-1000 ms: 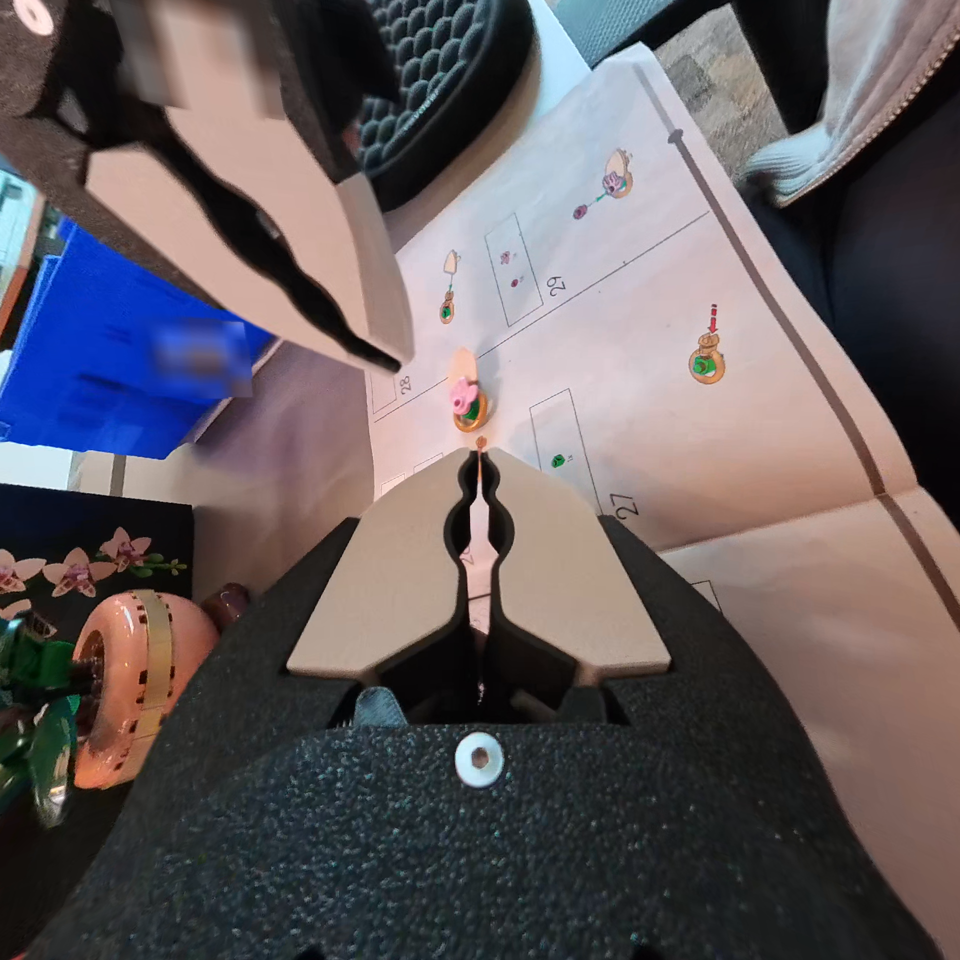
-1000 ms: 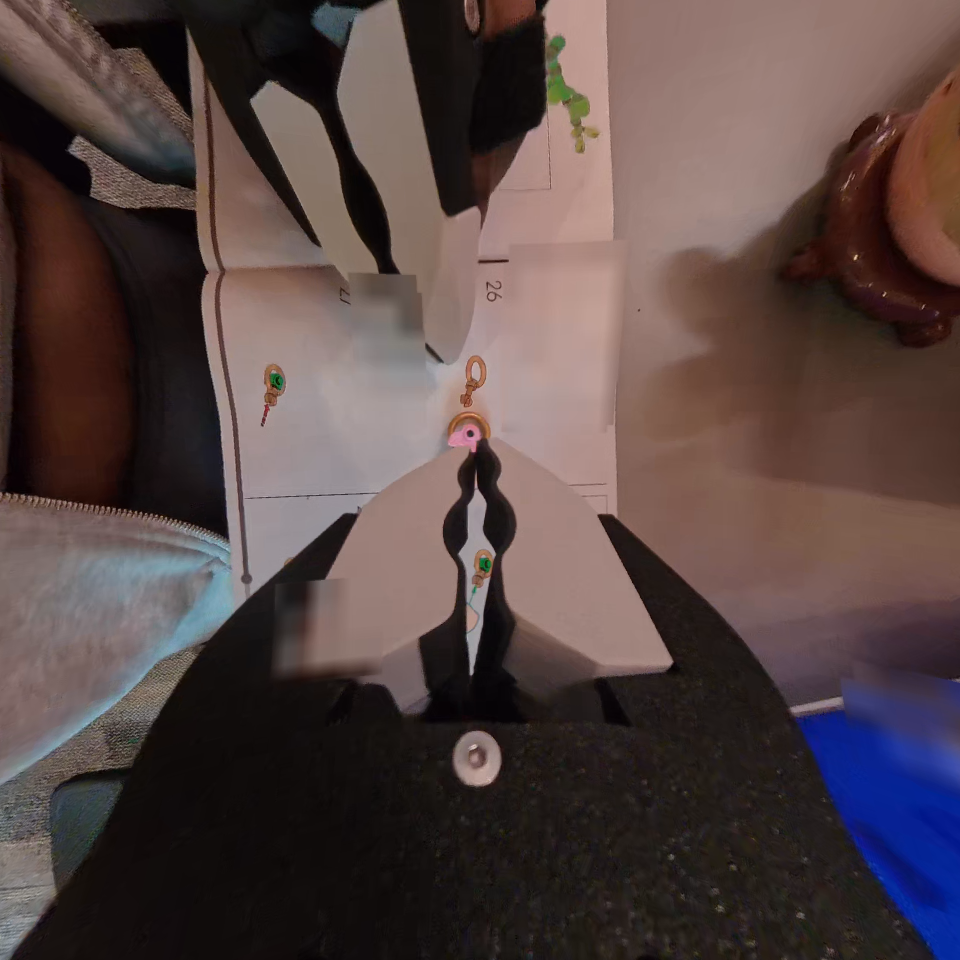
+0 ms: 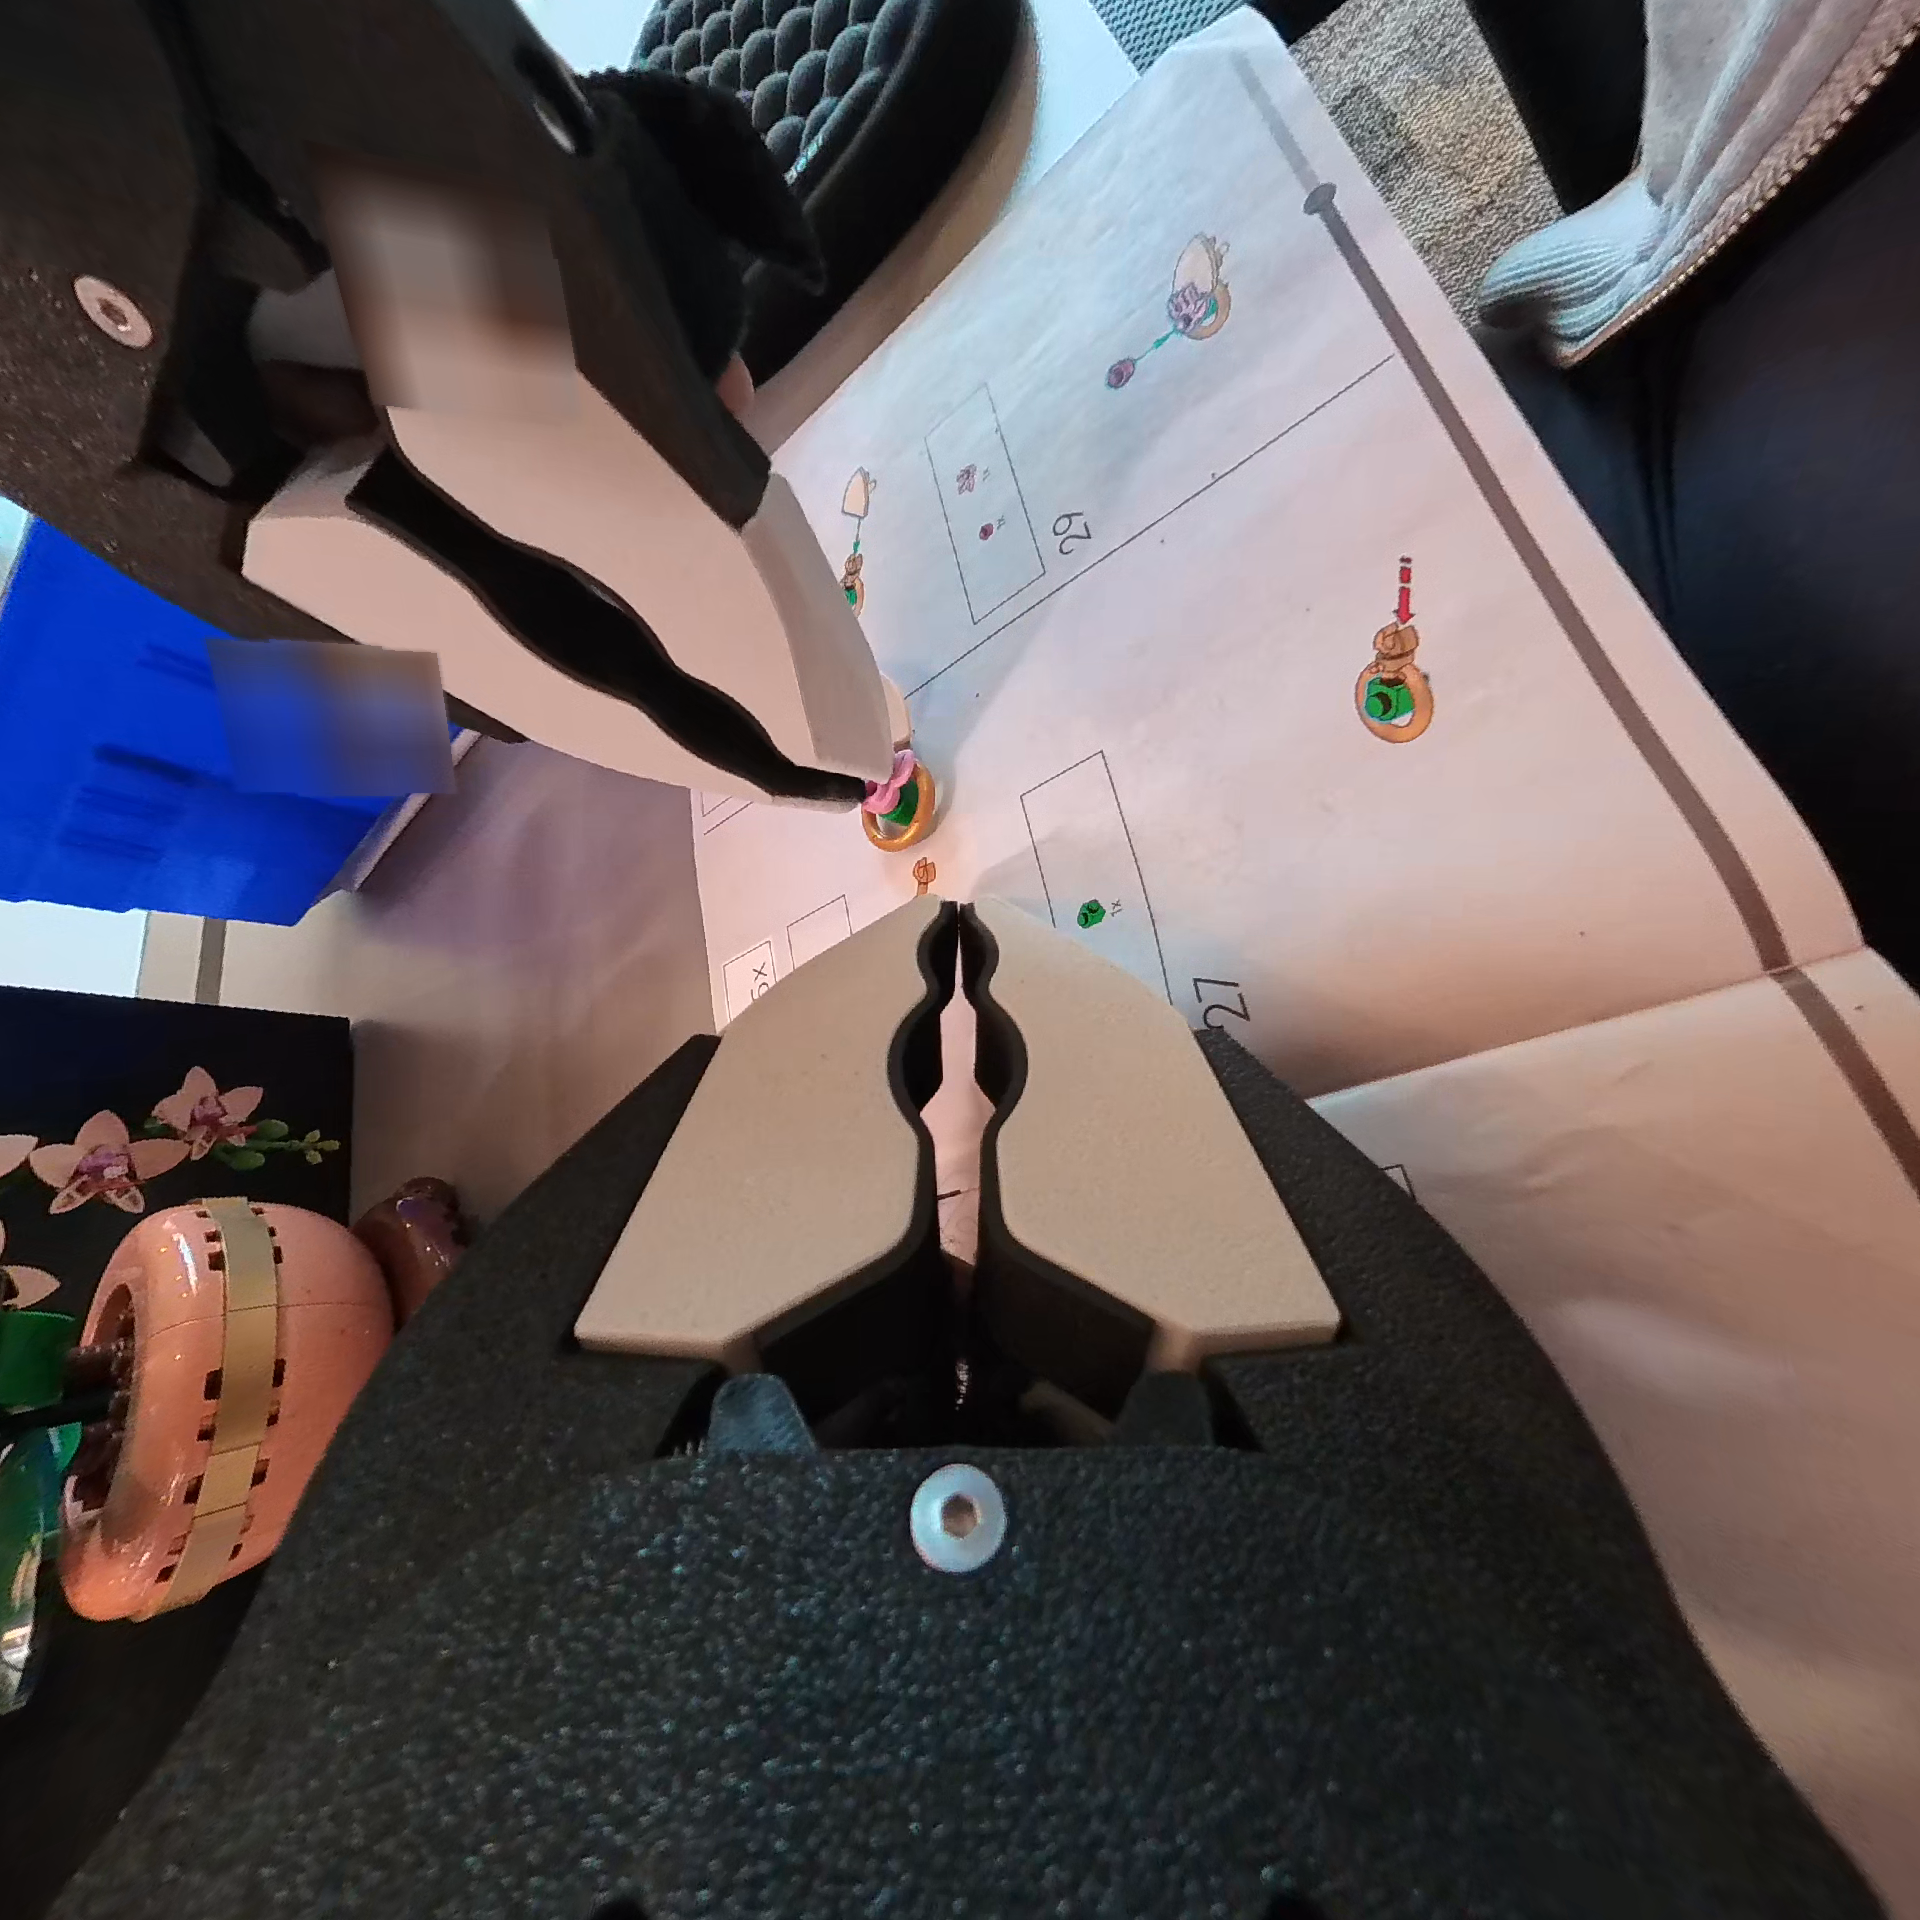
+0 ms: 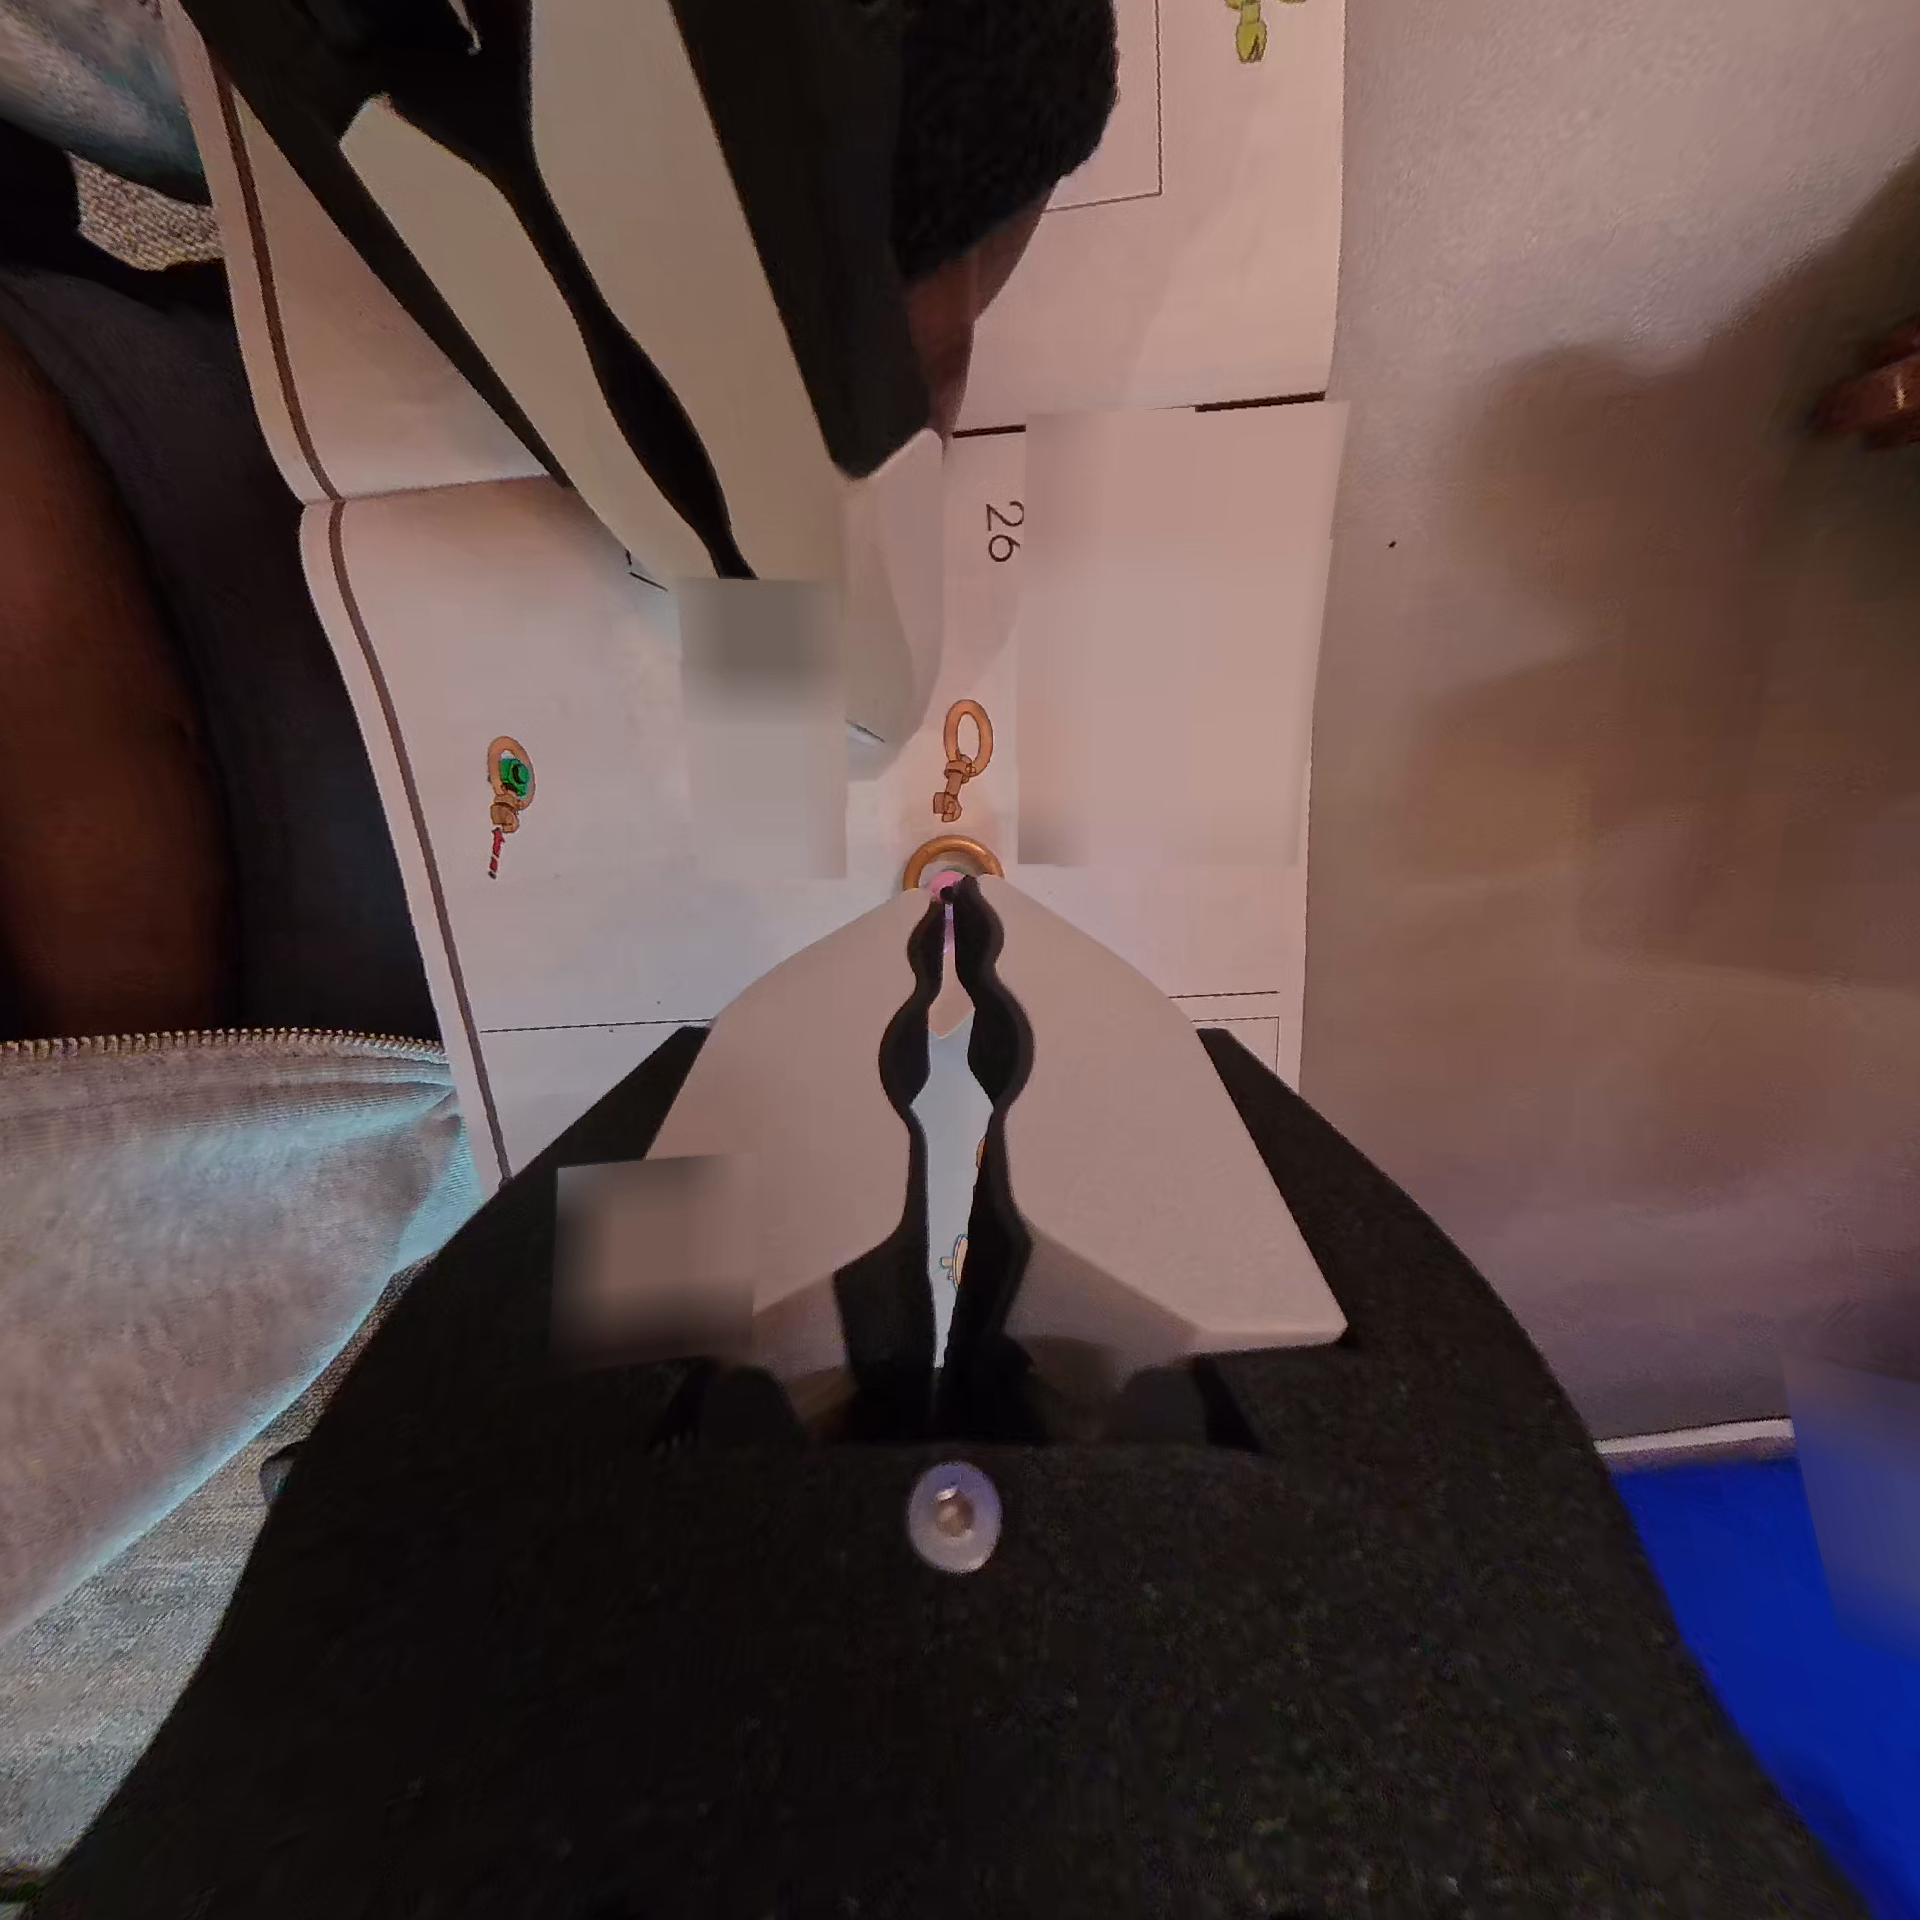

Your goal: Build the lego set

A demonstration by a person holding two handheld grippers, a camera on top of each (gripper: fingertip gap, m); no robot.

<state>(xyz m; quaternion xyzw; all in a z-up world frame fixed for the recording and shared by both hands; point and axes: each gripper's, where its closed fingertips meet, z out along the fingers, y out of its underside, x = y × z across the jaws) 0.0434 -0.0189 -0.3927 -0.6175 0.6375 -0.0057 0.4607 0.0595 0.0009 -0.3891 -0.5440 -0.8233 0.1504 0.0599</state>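
So both grippers are working right over the open instruction booklet (image 3: 1299,499), which lies flat on the white table (image 4: 1621,623). The right gripper (image 4: 956,891) has its 2 fingers pinched together on a tiny pink flower piece (image 3: 891,781), and that flower sits on a green stud inside a little gold ring piece (image 3: 900,821) that rests on the booklet page. In the left wrist view you can see the right gripper (image 3: 854,792) coming in from the upper left, tips touching the flower at the ring. In the right wrist view only a sliver of pink shows between the tips, with the top arc of the gold ring piece (image 4: 954,860) poking out just past them. The left gripper (image 3: 958,914) is just beside the ring, tips nearly together with only a thin slit between them, and I can't see anything in them. From the right camera the left gripper (image 4: 883,582) points down at the page near the ring, partly covered by a blur patch, so can't tell much there. Off to the left of the left view there's the partly built pink pot (image 3: 208,1403) lying on its side with green bits next to it, the black set box (image 3: 156,1101) with orchid pictures, and a blue bin (image 3: 156,748) behind.
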